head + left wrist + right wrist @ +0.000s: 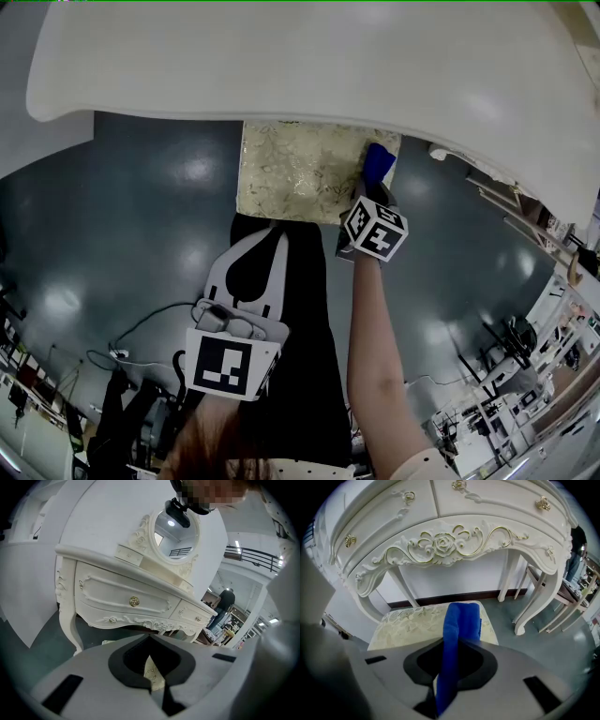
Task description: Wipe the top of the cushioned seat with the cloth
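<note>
Before a white carved dressing table (440, 541), the right gripper (447, 688) clamps a blue cloth (461, 620) over the cream floral cushioned seat (410, 623); the left gripper (157, 686), jaws together, holds nothing.

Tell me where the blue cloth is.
In the head view, the blue cloth is over the cushioned seat's right edge, clamped in the right gripper, beside the dressing table.

left gripper (265, 239): grey-white shell, black pads
marker cubes (376, 230): black-white squares, one per gripper
sleeve (424, 466): pale
</note>
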Tool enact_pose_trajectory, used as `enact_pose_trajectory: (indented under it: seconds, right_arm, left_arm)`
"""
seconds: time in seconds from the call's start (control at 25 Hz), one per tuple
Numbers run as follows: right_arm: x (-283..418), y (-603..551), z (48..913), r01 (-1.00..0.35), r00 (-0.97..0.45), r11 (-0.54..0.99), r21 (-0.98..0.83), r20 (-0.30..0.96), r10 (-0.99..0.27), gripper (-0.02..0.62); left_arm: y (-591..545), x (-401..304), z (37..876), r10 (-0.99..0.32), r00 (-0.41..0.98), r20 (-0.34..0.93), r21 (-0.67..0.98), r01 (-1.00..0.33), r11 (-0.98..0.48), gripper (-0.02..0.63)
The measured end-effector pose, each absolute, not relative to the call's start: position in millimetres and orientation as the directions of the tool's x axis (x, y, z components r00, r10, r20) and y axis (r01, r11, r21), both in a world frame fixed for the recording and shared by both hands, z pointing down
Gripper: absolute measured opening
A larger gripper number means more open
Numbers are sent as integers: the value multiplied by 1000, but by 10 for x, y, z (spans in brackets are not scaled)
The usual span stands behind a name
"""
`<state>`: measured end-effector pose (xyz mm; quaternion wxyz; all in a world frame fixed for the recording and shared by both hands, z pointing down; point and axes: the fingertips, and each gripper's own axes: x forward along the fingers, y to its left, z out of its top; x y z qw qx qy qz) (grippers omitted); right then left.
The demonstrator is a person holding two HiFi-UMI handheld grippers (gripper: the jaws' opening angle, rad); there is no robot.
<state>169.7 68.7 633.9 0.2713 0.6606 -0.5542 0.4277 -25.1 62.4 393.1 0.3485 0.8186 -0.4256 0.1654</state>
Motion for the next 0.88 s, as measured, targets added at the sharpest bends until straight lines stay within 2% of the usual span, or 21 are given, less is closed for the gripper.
enact_pose_trajectory:
  seconds: [0.88]
  right_arm:
    - [1072, 609, 6324, -963, -16, -224, -150, 861, -508, 57]
  left_arm:
    - [600, -653, 3916, -594, 579, 558, 421, -815, -399, -2]
